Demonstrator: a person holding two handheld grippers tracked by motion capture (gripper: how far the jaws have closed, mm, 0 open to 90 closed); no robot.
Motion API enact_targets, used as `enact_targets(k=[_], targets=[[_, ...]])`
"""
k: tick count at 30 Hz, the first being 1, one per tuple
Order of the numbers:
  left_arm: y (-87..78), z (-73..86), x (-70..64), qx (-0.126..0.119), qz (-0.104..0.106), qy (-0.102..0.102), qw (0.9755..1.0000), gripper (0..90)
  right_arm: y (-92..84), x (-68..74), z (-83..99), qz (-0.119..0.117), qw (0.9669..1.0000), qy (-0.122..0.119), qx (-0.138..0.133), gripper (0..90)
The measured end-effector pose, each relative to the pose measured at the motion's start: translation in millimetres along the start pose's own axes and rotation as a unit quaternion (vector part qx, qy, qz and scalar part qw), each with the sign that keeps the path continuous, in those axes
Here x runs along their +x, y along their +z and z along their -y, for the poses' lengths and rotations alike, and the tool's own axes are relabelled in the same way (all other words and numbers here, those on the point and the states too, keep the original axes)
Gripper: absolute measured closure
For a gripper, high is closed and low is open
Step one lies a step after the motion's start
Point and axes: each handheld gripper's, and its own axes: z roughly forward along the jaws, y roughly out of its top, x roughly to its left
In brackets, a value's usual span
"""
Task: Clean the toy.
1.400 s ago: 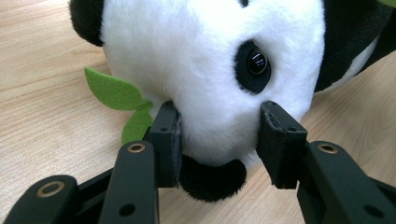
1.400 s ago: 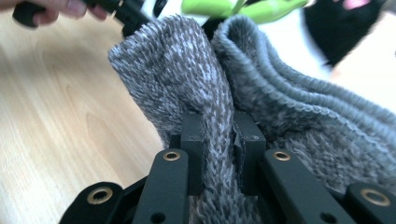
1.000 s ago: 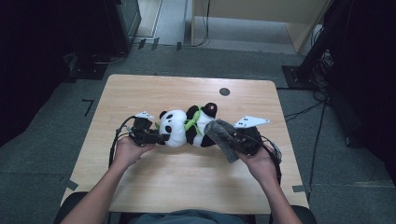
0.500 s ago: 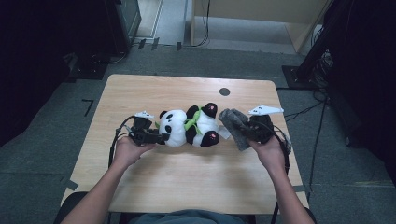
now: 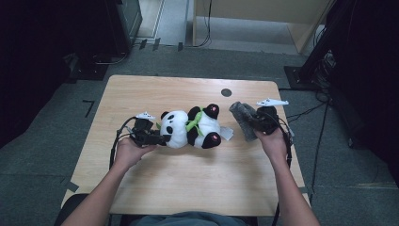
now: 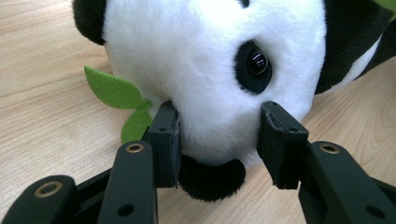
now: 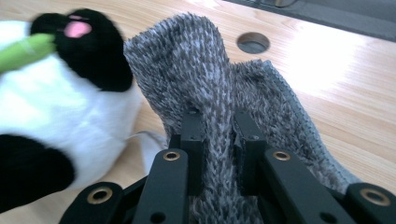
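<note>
A black-and-white plush panda (image 5: 190, 128) with a green scarf lies on its side mid-table. My left gripper (image 5: 162, 138) is shut on its head. In the left gripper view the pads (image 6: 170, 135) press into the white muzzle of the panda (image 6: 210, 60), beside a green felt leaf (image 6: 112, 91). My right gripper (image 5: 251, 123) is to the right of the panda's feet, shut on a grey knitted cloth (image 5: 240, 115). In the right gripper view a fold of the knitted cloth (image 7: 187, 56) is pinched between the jaws of the right gripper (image 7: 218, 126), with the panda (image 7: 56, 107) at the left.
The wooden table (image 5: 188, 188) has a round cable hole (image 5: 226, 92) near its far edge, behind the cloth. A white tag (image 5: 227, 133) sticks out by the panda's feet. Dark equipment and cables stand on the floor around the table.
My right gripper has carried the grey knitted cloth to the right, away from the panda's feet. The left gripper and the panda have stayed put.
</note>
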Motion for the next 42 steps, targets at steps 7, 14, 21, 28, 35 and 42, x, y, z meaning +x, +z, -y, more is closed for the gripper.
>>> enact_targets(k=[7,14,21,28,35,42], targets=[[0.0,0.8,0.3,-0.003,-0.001,0.004,1.0000,54.2,17.6,-14.0,5.7,0.014,0.9997,0.014,0.014,78.2],[0.2,1.4,0.8,-0.005,0.000,0.005,1.0000,54.0,31.4,-27.5,12.5,0.034,0.9991,0.020,0.013,77.9],[0.4,1.4,1.7,-0.006,0.002,0.006,1.0000,53.9,45.1,-40.8,26.9,0.041,0.9983,0.037,0.021,77.2],[0.4,1.8,1.5,-0.006,0.001,0.007,1.0000,53.8,52.4,-49.6,35.2,0.047,0.9966,0.058,0.034,76.9],[0.8,2.0,2.1,-0.008,0.002,0.005,1.0000,53.8,57.9,-55.3,39.8,0.050,0.9953,0.070,0.043,75.5],[0.7,1.9,2.1,-0.008,0.002,0.004,1.0000,53.6,61.2,-58.1,44.7,0.046,0.9953,0.072,0.047,66.7]])
